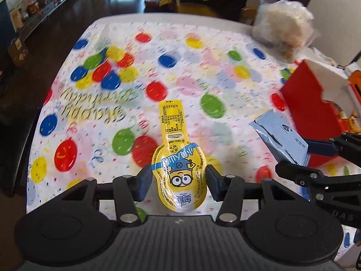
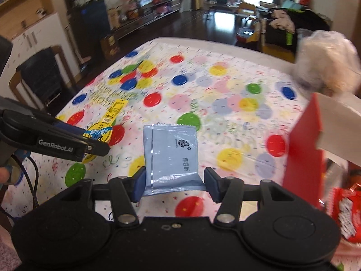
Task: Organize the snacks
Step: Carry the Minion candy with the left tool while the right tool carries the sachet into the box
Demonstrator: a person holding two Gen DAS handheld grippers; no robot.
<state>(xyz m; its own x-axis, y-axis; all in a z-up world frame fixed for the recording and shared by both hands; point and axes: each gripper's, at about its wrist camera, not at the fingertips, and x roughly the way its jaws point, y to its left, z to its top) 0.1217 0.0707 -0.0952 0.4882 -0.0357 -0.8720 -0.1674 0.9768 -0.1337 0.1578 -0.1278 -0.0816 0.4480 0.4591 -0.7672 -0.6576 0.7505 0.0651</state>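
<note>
My left gripper [image 1: 178, 183] is shut on a yellow spoon-shaped snack pouch [image 1: 177, 158] with a cartoon face, lifted above the table. In the right wrist view the same yellow pouch [image 2: 106, 122] shows at the left, clamped in the left gripper [image 2: 94, 143]. My right gripper [image 2: 174, 184] is shut on a flat light-blue snack packet [image 2: 172, 155], its lower edge pinched between the pads. From the left wrist camera that blue packet [image 1: 279, 137] hangs at the right in the right gripper [image 1: 315, 148], next to a red box [image 1: 304, 103].
A balloon-print birthday tablecloth [image 1: 158, 67] covers the table. The open red-and-white box [image 2: 304, 144] stands at the right with red snack packs [image 2: 345, 212] beside it. A clear bag of pale snacks [image 1: 284, 27] sits at the far right corner. A dark chair [image 2: 40, 76] stands left of the table.
</note>
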